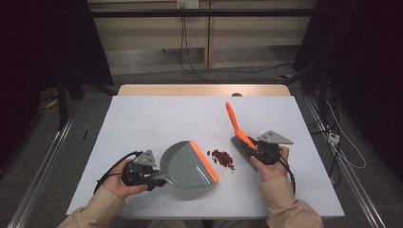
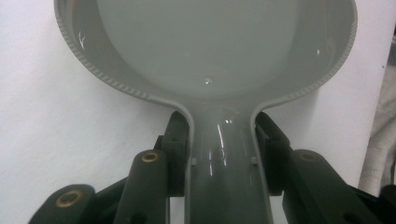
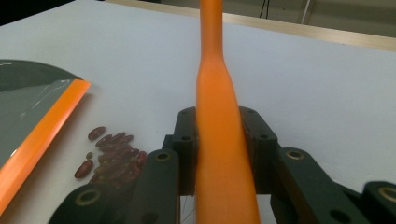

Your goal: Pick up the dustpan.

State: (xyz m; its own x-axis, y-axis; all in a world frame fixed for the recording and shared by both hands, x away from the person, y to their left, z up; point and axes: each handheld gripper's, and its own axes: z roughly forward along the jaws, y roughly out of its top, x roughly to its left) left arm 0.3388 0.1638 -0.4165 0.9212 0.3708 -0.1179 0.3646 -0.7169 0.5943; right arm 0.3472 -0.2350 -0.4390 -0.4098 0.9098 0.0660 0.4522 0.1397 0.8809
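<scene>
Left gripper (image 1: 154, 178) pinches the grey dustpan (image 1: 187, 164) handle near the desk's (image 1: 157, 118) front edge; right gripper (image 1: 248, 147) clamps the orange brush (image 1: 236, 126) (beans (image 1: 222, 158) between).

The table (image 1: 142, 118) carried a white top with a bare wooden edge at its far side. Grey floor (image 1: 85, 123) surrounded it. A pale panelled wall (image 1: 152, 38) stood behind, with black cables (image 1: 187, 52) hanging down it. Dark curtains (image 1: 43, 42) flanked both sides.
</scene>
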